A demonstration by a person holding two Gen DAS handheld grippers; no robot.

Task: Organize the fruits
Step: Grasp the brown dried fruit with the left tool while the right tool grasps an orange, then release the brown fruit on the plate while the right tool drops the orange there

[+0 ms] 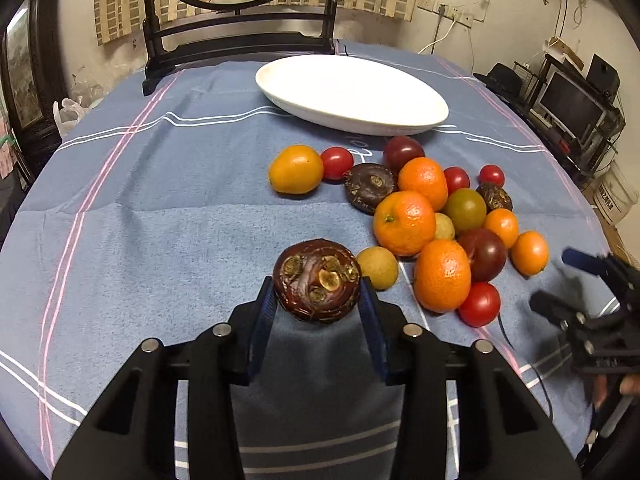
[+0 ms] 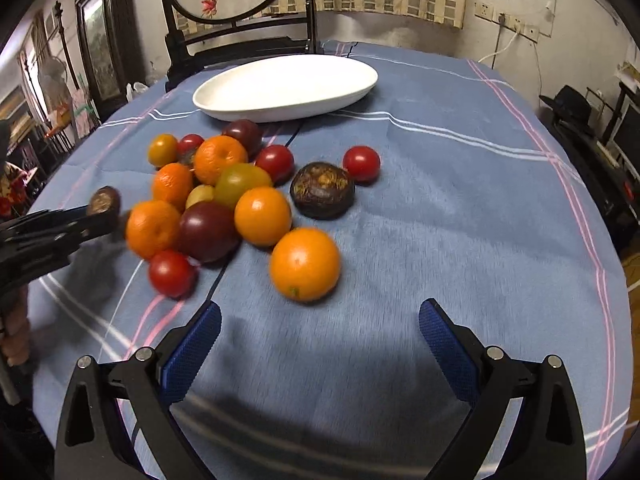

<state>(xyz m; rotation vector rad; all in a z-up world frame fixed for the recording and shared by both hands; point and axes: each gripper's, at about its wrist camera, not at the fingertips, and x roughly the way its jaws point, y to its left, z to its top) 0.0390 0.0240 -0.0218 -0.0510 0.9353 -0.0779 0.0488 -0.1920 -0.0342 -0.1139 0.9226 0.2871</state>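
Left hand-held gripper (image 1: pixel 318 300) seemingly clamps water chestnut (image 1: pixel 317 280); longan (image 1: pixel 378 268) touching; right hand-held gripper (image 2: pixel 320 332) gapes.

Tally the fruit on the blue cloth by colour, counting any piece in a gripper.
Orange fruits: 6
Red fruits: 4
Dark brown fruits: 3, one in the left gripper
Dark purple fruits: 2
Pale tan fruits: 2
Olive-green fruit: 1
Total: 18

Matt, fuzzy blue cloth (image 1: pixel 160 240) covers the table. The glossy white plate (image 1: pixel 352 92), smooth like ceramic, sits at 12 o'clock. Oranges (image 1: pixel 404 222) look pitted; tomatoes (image 2: pixel 362 163) shine.
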